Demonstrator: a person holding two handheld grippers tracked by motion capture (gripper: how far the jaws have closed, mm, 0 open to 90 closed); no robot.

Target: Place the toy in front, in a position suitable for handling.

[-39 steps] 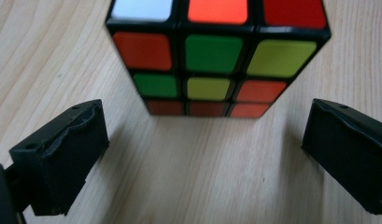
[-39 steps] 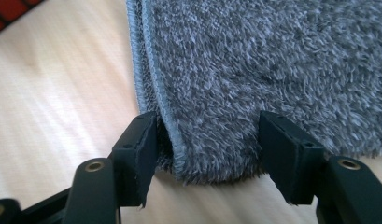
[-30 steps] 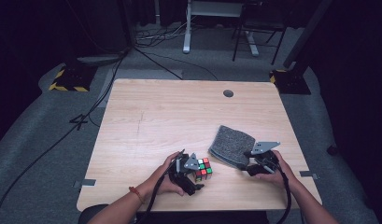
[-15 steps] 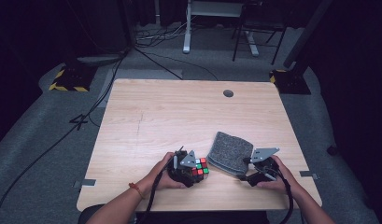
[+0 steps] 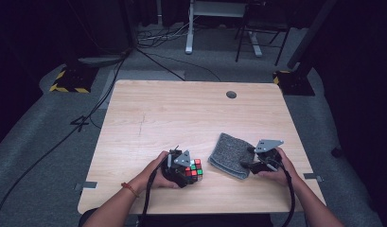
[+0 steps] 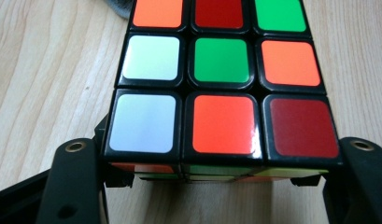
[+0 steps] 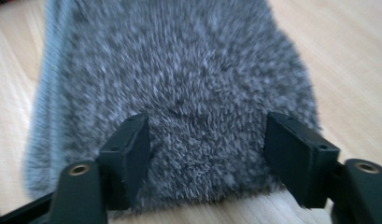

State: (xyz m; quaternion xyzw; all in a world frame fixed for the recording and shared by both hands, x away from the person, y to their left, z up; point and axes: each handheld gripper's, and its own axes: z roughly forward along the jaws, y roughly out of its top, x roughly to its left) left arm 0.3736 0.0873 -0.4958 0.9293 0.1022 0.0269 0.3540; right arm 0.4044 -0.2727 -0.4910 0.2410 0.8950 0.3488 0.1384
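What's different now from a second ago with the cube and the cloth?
The left claw has closed onto the puzzle cube, its jaws pressing both sides. The grey cloth slid slightly toward the person with the right claw, whose open jaws straddle its near edge. The table is unchanged.

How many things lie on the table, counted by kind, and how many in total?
Puzzle cube: 1
Grey fuzzy cloth: 1
Total: 2
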